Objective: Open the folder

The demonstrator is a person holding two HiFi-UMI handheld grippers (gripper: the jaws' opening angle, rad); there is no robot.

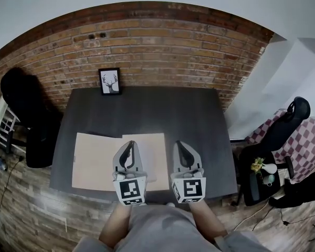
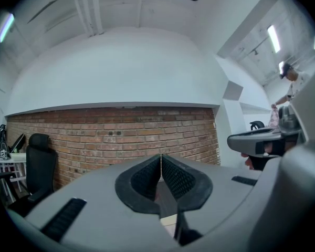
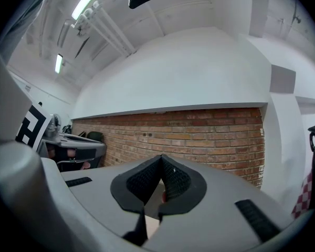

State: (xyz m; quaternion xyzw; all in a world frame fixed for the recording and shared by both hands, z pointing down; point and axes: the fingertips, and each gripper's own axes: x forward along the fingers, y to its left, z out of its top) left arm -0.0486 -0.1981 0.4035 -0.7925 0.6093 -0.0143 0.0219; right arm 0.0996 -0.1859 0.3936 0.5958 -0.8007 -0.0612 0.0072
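Observation:
A tan folder (image 1: 97, 161) lies flat near the front edge of the dark table (image 1: 147, 109), with a seam running down its middle. My left gripper (image 1: 128, 147) hovers over the folder's right half, jaws shut with nothing between them. My right gripper (image 1: 182, 146) is just past the folder's right edge, over bare table, and is also shut and empty. In the left gripper view the jaws (image 2: 161, 157) meet at the tip, and a sliver of the folder (image 2: 168, 220) shows below them. The right gripper view shows the same closed tips (image 3: 161, 158). Both point level at the brick wall.
A small framed deer picture (image 1: 109, 81) stands at the table's back edge against the brick wall (image 1: 157, 41). A black office chair (image 1: 29, 119) is left of the table. Another chair (image 1: 275, 140) and a checkered cloth (image 1: 304, 140) are on the right.

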